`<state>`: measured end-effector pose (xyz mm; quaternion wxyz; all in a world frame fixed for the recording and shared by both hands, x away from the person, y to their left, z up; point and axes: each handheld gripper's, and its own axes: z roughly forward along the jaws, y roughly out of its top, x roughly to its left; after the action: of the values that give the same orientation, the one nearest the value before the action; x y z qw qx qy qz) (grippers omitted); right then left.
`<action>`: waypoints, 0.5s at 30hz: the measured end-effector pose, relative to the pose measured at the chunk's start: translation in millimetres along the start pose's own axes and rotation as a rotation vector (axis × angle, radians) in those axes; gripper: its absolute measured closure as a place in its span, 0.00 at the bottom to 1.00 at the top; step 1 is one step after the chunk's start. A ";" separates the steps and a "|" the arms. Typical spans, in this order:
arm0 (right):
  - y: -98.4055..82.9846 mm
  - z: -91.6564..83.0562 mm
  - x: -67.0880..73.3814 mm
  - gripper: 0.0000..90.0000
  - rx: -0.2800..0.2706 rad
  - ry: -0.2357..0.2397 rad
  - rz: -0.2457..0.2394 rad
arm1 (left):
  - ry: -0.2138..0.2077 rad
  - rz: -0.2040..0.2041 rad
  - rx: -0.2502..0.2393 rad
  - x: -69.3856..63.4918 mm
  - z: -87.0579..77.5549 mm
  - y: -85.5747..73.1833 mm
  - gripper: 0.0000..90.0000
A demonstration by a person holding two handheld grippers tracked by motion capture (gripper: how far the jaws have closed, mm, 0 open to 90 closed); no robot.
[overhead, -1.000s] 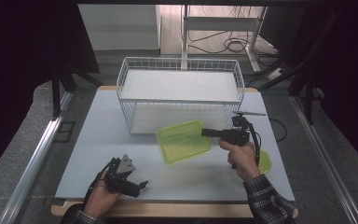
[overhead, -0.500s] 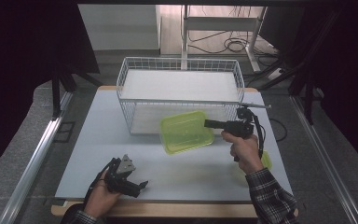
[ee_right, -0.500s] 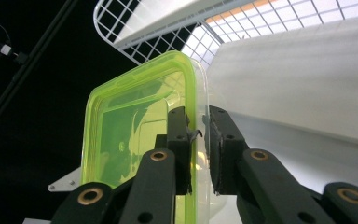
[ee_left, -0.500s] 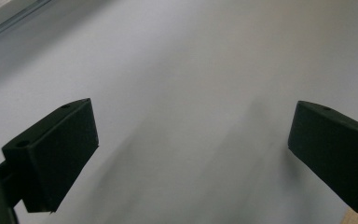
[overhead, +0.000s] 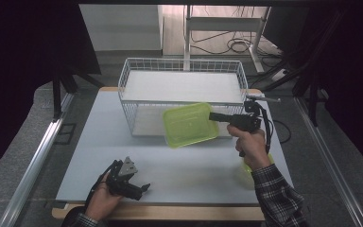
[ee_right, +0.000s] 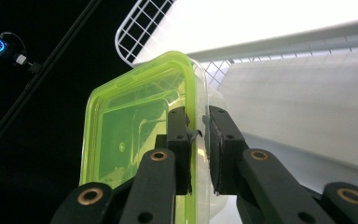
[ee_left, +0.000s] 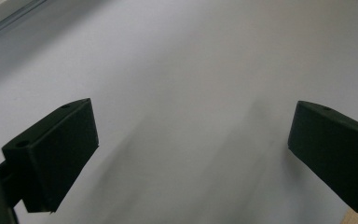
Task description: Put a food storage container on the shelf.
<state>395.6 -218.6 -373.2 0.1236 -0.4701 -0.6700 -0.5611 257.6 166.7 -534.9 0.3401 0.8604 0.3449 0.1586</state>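
Right tool [overhead: 213, 116] held raised over bench's right half, level, pointing left, jaws clamped nearly together. Left tool [overhead: 142, 188] low at bench's near edge, jaws spread wide, hand [overhead: 103, 200] gripping its body.

A rectangular table with a pale grey-white top [overhead: 90, 142] and a light wooden edge along its near side carries the items. A white wire-mesh basket [overhead: 179, 71] stands on the far half, centred. A small yellow-green plastic piece [overhead: 246, 170] lies near the right edge, partly hidden by a forearm.
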 end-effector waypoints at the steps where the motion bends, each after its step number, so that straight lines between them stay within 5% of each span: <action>1: 1.6 -0.2 1.3 0.89 -0.005 0.000 -0.003 | 0.000 0.000 0.000 0.0 0.0 0.0 0.02; 15: 31.3 1.9 15.5 0.89 -0.038 -0.022 -0.034 | -0.005 -0.001 0.002 0.3 -0.1 -0.1 0.02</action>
<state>412.1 -211.6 -343.1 0.0977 -0.4668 -0.6685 -0.5706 257.7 167.0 -534.9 0.3402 0.8608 0.3448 0.1561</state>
